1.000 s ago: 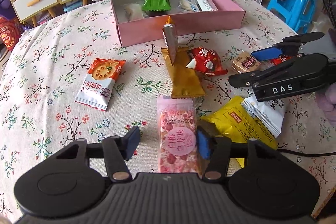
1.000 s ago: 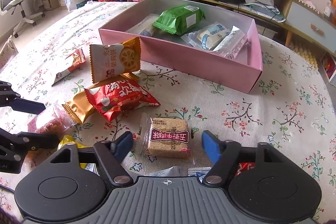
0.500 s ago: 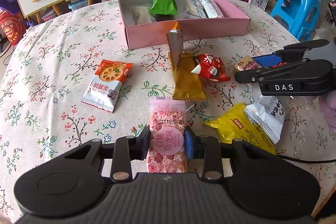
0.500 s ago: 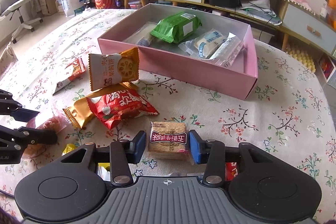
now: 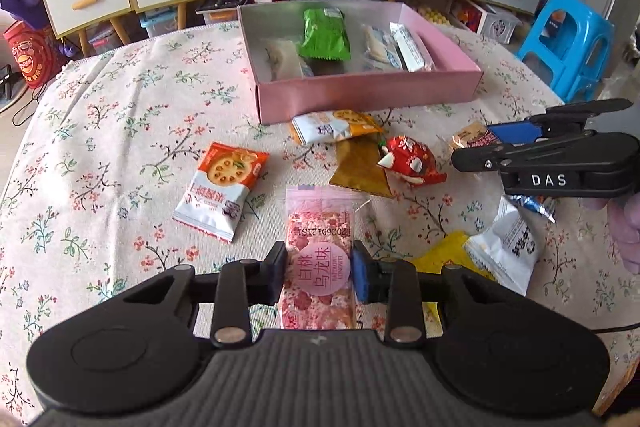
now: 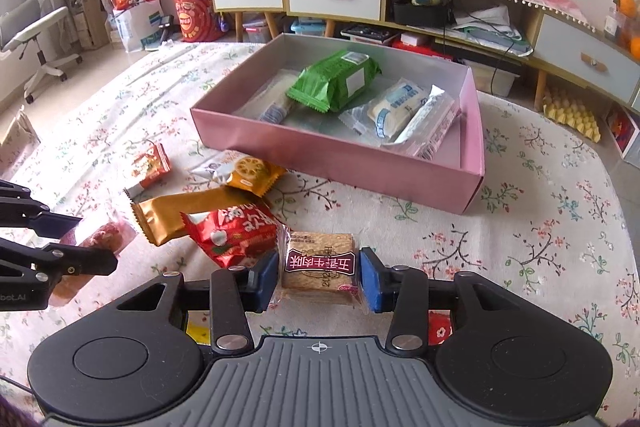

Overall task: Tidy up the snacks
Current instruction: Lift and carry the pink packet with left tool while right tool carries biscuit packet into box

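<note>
Left tongs [image 5: 318, 273] clamping pink snack packet [image 5: 319, 259]

Glossy plastic wrappers [image 5: 222, 191]; printed cloth tablecloth [image 5: 120, 131]

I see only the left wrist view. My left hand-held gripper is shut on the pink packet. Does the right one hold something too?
Observer: Yes. In the right wrist view, the right hand-held gripper is shut on a square cracker packet with a dark red label.
Operator: Is any snack hidden from me behind that gripper?
Observer: Yes, one. A small red packet lies on the cloth, partly under the gripper's right finger.
</note>
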Demonstrator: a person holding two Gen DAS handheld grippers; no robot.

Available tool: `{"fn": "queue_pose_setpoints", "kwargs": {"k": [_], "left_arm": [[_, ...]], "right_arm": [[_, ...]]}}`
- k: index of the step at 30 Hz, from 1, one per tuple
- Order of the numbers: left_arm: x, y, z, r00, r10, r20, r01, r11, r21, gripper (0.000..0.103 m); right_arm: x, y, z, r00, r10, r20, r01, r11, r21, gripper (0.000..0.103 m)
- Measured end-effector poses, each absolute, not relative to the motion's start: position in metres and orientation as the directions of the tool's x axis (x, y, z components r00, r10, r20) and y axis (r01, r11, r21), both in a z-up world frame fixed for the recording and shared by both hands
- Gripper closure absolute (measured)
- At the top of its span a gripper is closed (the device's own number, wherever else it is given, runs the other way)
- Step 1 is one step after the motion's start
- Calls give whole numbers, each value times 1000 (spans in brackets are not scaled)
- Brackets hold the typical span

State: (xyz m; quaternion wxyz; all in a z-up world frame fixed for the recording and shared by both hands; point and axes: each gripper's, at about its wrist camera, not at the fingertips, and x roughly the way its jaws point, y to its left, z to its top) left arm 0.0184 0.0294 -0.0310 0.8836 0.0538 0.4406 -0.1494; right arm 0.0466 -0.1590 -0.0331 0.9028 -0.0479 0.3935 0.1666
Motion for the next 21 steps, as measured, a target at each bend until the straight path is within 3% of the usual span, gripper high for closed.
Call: {"fn": "queue_pose_setpoints", "kwargs": {"k": [21], "left_arm": [[71, 11, 12, 647, -302, -700, 283, 948, -147, 73]], "right_arm": [[80, -169, 8, 664, 283, -692, -245, 957, 157, 62]]}}
